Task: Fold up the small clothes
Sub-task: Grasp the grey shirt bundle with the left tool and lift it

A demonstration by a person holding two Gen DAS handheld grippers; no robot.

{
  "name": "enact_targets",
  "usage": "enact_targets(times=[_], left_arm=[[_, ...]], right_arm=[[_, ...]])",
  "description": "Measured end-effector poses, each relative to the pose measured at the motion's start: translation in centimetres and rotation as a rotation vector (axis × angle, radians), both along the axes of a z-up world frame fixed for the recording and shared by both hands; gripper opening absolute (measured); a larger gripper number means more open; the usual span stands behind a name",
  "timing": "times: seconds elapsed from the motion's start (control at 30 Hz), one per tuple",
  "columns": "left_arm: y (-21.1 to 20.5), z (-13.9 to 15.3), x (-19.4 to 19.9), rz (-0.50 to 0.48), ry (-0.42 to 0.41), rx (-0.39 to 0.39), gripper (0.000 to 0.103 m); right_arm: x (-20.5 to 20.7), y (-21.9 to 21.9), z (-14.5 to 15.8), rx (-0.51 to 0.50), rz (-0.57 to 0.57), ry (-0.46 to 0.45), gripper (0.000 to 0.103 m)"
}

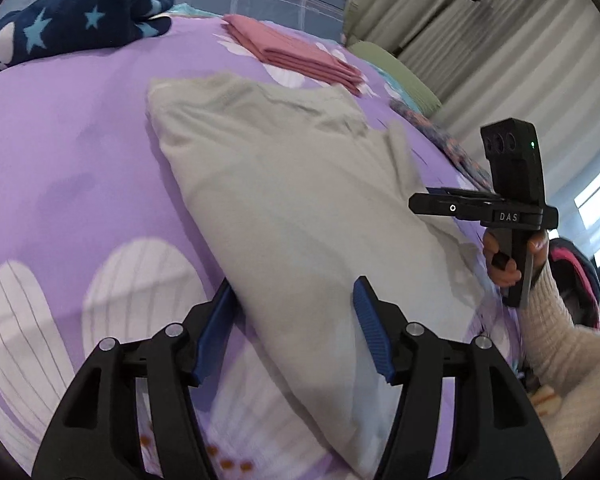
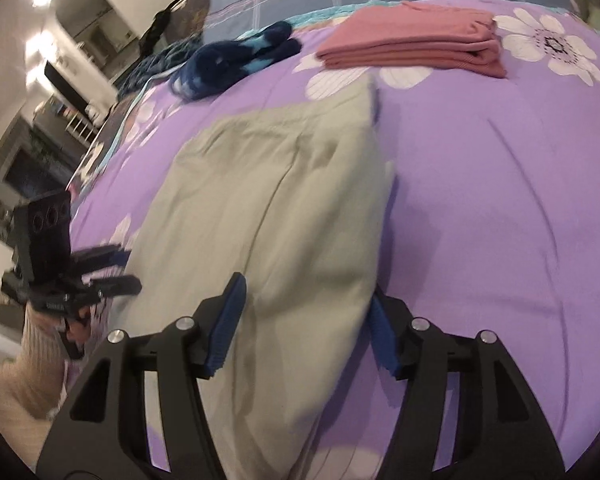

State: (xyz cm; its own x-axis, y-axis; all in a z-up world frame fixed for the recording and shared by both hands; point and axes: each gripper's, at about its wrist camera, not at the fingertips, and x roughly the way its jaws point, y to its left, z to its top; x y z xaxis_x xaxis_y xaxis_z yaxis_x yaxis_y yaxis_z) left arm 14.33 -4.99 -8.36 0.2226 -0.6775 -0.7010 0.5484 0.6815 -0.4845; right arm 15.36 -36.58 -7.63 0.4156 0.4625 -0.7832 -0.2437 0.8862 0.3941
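Left wrist view: purple flower-print bed cover [image 1: 80, 152] | pale grey-beige soft cotton garment [image 1: 300, 208] lies flat mid-bed, limp and light, best pinched at near corners | folded pink cloth stack [image 1: 296, 56] beyond | left claw [image 1: 296, 330] wide, straddling near edge | right claw [image 2: 304, 326] wide, over near hem

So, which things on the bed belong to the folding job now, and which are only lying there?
Belong to the job:
- beige garment, laid flat
- left hand-held gripper, open at its near edge
- right hand-held gripper, open at its near edge

Only lying there:
- folded pink stack
- navy star-print item
- purple flowered bedcover
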Motion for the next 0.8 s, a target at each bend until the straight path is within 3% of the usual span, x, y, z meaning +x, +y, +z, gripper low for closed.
enact_targets(times=[0.13,0.37,0.43,0.63,0.8], left_arm=[[-0.2,-0.3,0.6,-0.014,0.017,-0.029,0.06],[-1.6,-0.7,2.5,-0.023,0.028,-0.057,0.06],[-1.5,-0.7,2.9,-0.029,0.036,-0.067,0.06],[-2.6,-0.7,4.6,-0.033,0.027,-0.063,0.06],[-2.7,-0.6,4.4,-0.039,0.005,-0.032,0.06]], right_arm=[[-0.8,0.3,-0.4,-0.004,0.043,-0.001,0.065],[2.9,-0.2,-1.4,0.164,0.023,0.014,0.068],[4.0,-0.3,-2.0,0.214,0.024,0.023,0.062],[4.6,1.2,-1.9,0.169,0.046,-0.011,0.061],[3.7,-0.3,-1.5,0.175,0.027,0.018,0.046]])
